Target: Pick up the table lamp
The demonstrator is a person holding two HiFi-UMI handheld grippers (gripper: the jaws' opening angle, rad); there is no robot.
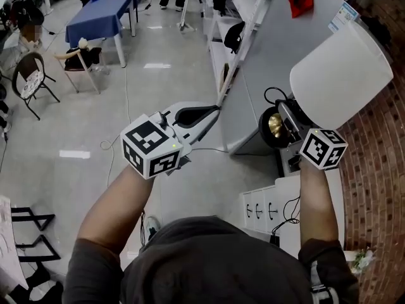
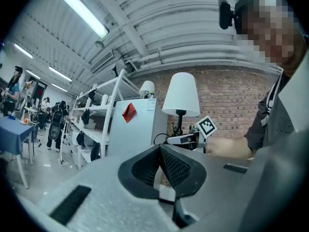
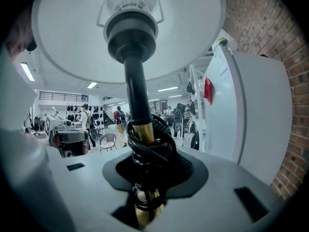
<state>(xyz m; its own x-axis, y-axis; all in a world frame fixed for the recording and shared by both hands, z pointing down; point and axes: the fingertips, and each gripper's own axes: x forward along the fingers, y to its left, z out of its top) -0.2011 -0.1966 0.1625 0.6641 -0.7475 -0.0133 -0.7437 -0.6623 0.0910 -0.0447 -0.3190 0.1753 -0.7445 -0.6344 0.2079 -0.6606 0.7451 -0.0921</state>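
Setting: large open lab or workshop hall. Polished grey floor [image 1: 158,62] is stretching around a blue-covered table [image 1: 101,14] and a chair [image 1: 28,75]. White shelving racks [image 2: 96,115] are carrying dark bags and gear, and a tall white cabinet [image 1: 278,49] is standing by them. A brick wall [image 1: 380,170] is closing the right side. Strip lights [image 2: 84,12] are glowing under a ribbed metal ceiling [image 2: 193,23]. People [image 2: 55,124] are standing about in the distance.
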